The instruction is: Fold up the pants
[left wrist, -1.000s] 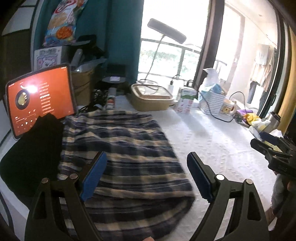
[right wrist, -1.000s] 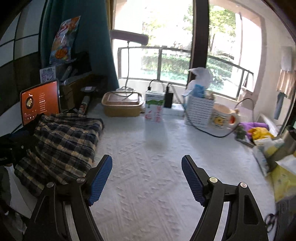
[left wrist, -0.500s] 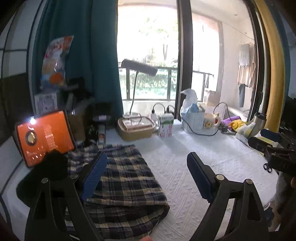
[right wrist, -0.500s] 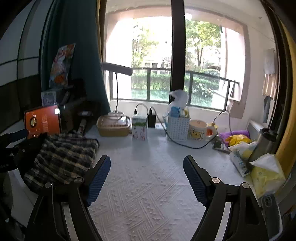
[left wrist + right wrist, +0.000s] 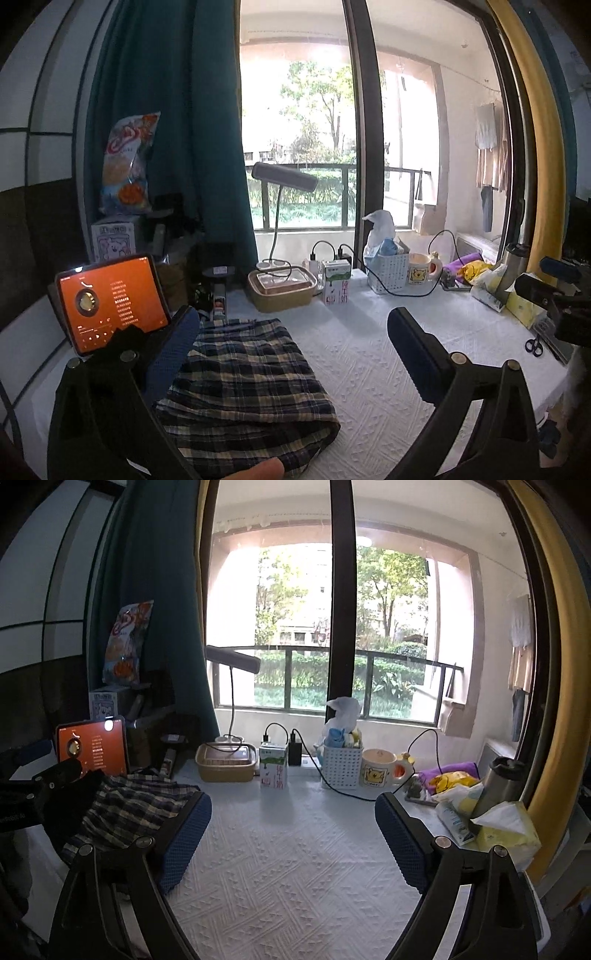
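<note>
The plaid pants (image 5: 243,384) lie folded into a compact rectangle at the near left of the white table (image 5: 369,369). Left gripper (image 5: 291,354) and right gripper (image 5: 293,834) hover with jaws spread, holding nothing. Folding appears complete.

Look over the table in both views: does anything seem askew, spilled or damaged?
Nothing stands out. The plaid pants lie folded in a neat stack on the white tablecloth, and both the left gripper and right gripper are open and empty. The milk carton stands upright.
</note>
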Demonstrator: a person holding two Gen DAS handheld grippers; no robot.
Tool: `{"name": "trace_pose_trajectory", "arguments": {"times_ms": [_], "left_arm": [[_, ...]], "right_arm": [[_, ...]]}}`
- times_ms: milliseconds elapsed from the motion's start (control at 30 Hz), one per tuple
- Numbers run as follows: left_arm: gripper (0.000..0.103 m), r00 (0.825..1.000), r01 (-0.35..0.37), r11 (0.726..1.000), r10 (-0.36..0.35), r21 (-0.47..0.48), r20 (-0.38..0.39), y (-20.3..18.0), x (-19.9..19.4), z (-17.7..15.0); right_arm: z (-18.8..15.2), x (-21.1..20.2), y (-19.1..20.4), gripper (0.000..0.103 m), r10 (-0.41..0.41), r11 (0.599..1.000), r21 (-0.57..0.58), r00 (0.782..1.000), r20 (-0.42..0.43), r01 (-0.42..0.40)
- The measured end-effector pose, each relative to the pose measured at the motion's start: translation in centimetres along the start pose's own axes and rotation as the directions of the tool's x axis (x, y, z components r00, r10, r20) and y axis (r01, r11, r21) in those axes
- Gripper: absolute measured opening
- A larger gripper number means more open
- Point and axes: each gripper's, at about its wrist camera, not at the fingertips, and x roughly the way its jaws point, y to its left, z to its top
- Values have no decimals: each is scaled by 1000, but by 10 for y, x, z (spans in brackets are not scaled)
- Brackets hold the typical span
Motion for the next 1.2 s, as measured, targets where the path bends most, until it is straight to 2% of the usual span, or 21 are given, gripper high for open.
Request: {"name": "trace_pose_trajectory", "arguments": {"times_ms": [300,533,700,1200], "left_arm": [[102,1000,-17,999,18,-45,25,8,-9,-2],[102,999,-26,997,25,-75,-20,14,3,-12],[102,999,-24,997,21,-71,-38,13,6,-17],[102,1000,-15,998,14,-68,-26,10,3,-15]], "right_arm": [[3,-8,6,92,-19,1000,-15,1000,6,19],[-3,-5,6,92,-36,999,-17,999,-21,35],[-8,-1,4,92,-38,999,-10,999,-37,38],[-9,-1,4,92,-33,999,-10,999,-37,32]]}}
